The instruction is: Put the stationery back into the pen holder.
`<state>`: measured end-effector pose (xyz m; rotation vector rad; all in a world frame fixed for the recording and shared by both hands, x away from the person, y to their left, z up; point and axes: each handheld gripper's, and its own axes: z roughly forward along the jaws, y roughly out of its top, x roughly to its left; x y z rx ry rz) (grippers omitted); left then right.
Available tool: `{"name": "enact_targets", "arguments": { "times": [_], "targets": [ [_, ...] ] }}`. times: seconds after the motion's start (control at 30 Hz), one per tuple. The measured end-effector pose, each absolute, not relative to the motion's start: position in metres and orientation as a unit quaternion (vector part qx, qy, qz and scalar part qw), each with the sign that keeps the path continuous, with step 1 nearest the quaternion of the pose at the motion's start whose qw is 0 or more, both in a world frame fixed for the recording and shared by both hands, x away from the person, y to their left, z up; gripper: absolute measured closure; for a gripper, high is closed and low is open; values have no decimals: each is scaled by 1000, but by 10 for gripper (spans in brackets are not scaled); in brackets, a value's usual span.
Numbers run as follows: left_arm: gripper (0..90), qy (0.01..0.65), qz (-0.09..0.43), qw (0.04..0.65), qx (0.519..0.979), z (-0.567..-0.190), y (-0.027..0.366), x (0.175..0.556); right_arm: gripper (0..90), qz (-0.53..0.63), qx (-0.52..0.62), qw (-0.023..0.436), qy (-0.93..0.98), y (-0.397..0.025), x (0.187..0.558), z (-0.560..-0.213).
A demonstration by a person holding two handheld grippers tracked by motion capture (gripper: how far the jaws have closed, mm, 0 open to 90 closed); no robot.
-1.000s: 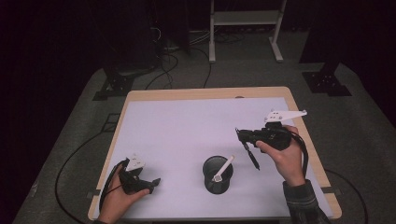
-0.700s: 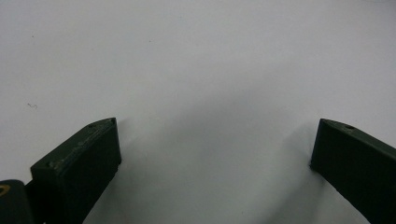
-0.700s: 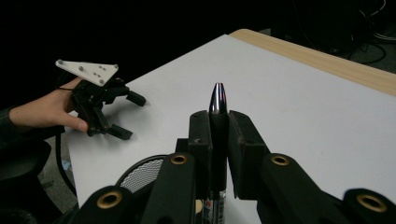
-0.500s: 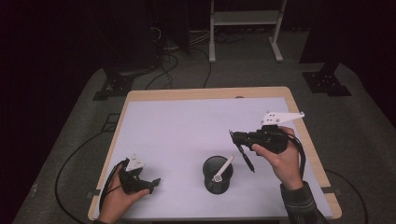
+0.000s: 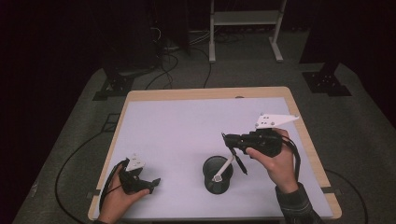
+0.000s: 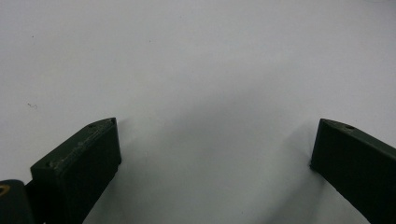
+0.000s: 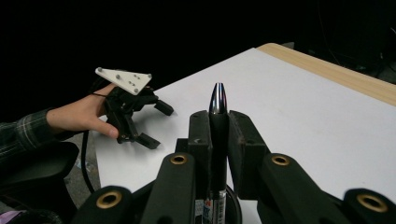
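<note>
Black pen [image 7: 218, 135] with a chrome tip, clamped between the two jaws of the right gripper [image 5: 232, 141], hanging slantwise just above and beside the rim of the black mesh pen cup [image 5: 217, 175]. Lower end of the pen pointing down toward the cup's right edge in the high view. White marker [image 5: 224, 169] already leaning inside the cup, tilted up toward the same side.

Probably the drop-in step: pen to go into the cup. Best done by bringing the lower end squarely over the cup mouth, well inside the rim, and tipping the pen nearer to upright before easing the jaws apart. Worth aiming for the side away from the white marker, so as not to knock it or wedge against it. Low release advisable; light mesh cup likely to tip under a sideways push.

Left gripper [image 5: 149, 183] resting near the front left corner of the white table [image 5: 187, 126], well apart from the cup, jaws spread wide with bare tabletop between them in the left gripper view. Free to steady the cup if needed.
</note>
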<state>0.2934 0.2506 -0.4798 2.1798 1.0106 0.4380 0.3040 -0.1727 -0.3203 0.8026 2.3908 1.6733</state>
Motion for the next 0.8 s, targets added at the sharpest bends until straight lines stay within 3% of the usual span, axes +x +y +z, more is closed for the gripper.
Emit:
{"name": "enact_targets", "arguments": {
  "times": [0.8],
  "targets": [
    [7,389,169,343,839,-480,251,293,792,552,240,47,797,-139,312,-329]
  ]
}}
